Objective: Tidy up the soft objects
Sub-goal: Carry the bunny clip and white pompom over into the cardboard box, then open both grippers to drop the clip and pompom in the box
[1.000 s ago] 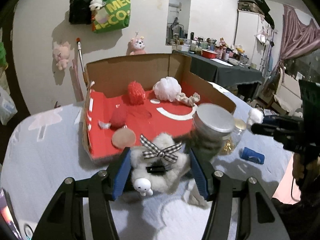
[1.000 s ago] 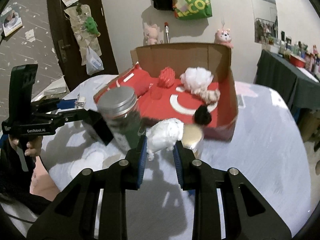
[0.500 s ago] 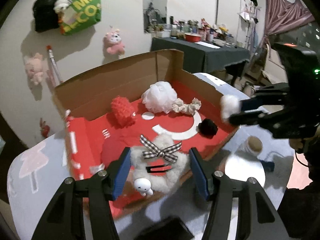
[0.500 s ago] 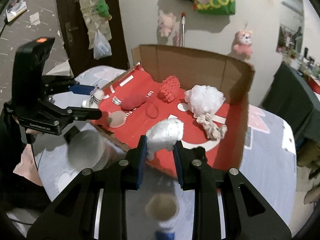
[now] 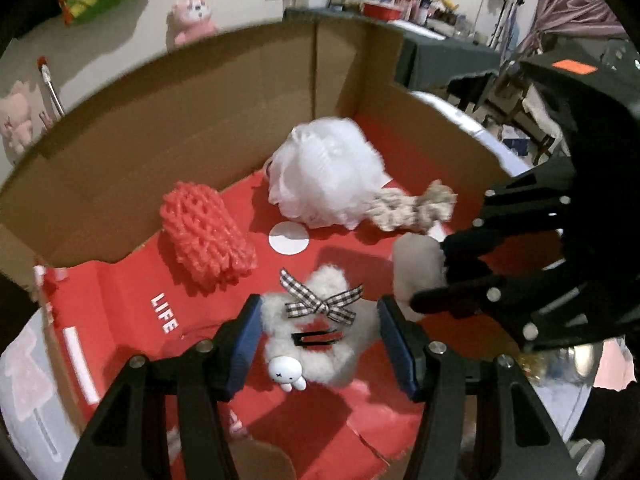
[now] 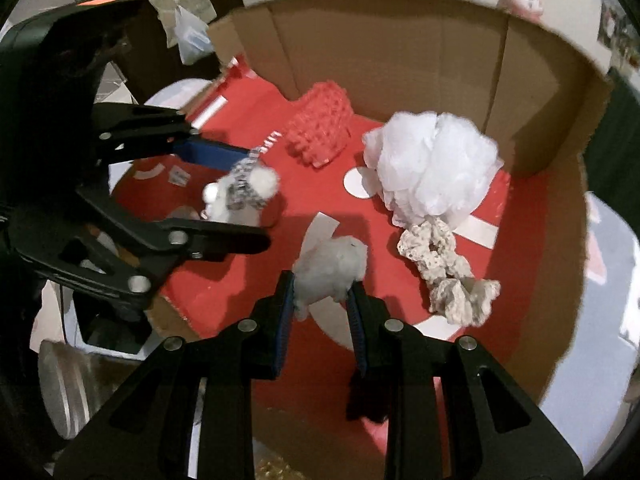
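My left gripper (image 5: 318, 334) is shut on a fluffy cream hair clip (image 5: 320, 336) with a checked bow and a small white figure, held over the red floor of the cardboard box (image 5: 200, 120). My right gripper (image 6: 320, 304) is shut on a white pompom (image 6: 330, 270), also above the box floor. In the left wrist view the right gripper (image 5: 424, 276) and its pompom (image 5: 416, 264) hang just right of the clip. In the right wrist view the left gripper (image 6: 236, 196) holds the clip (image 6: 240, 192) at the left. Inside lie a red knitted piece (image 5: 206, 236), a white bath pouf (image 5: 328, 172) and a beige scrunchie (image 5: 412, 206).
The box (image 6: 400, 60) has tall brown walls at the back and right, and a low front. A metal-lidded jar (image 6: 64, 388) stands outside at the lower left in the right wrist view. A black soft ball (image 6: 366, 400) lies under my right finger. A table with bottles (image 5: 400, 0) stands beyond.
Both grippers have moved forward from the table in front of the box to above its red floor, each still holding its item. The jar has passed out of the middle of both views.
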`<state>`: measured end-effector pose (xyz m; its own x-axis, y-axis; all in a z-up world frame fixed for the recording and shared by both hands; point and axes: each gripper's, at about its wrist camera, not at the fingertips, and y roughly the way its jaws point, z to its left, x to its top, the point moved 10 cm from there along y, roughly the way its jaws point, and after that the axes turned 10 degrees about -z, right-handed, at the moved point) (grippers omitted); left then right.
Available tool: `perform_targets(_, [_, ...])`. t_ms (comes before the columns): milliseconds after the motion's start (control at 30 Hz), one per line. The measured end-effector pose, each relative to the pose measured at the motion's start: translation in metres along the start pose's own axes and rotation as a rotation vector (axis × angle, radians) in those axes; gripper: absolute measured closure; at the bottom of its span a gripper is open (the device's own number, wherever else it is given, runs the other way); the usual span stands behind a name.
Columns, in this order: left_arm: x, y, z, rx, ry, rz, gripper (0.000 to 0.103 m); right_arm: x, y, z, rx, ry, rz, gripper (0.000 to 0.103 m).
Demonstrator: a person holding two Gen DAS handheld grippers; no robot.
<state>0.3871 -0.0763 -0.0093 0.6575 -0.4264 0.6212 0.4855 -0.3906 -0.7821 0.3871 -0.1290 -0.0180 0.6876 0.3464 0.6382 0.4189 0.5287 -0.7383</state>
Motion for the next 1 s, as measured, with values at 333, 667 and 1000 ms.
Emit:
perform_targets(333, [-0.007,0.035,0.016,0.037,-0.021,0.076,0.043,-0.003,0.023,-0.008,-0.028,0.023,0.08,0.079])
perform_targets(667, [-0.008,0.036,0.018,0.046,-0.029,0.074,0.042,-0.005,0.031,-0.014,-0.066,0.041,0.112,0.077])
perform_targets(1000, [-0.005,0.035,0.019,0.048,-0.034,0.068,0.042,-0.004,0.035,-0.013,-0.076,0.024,0.113,0.074])
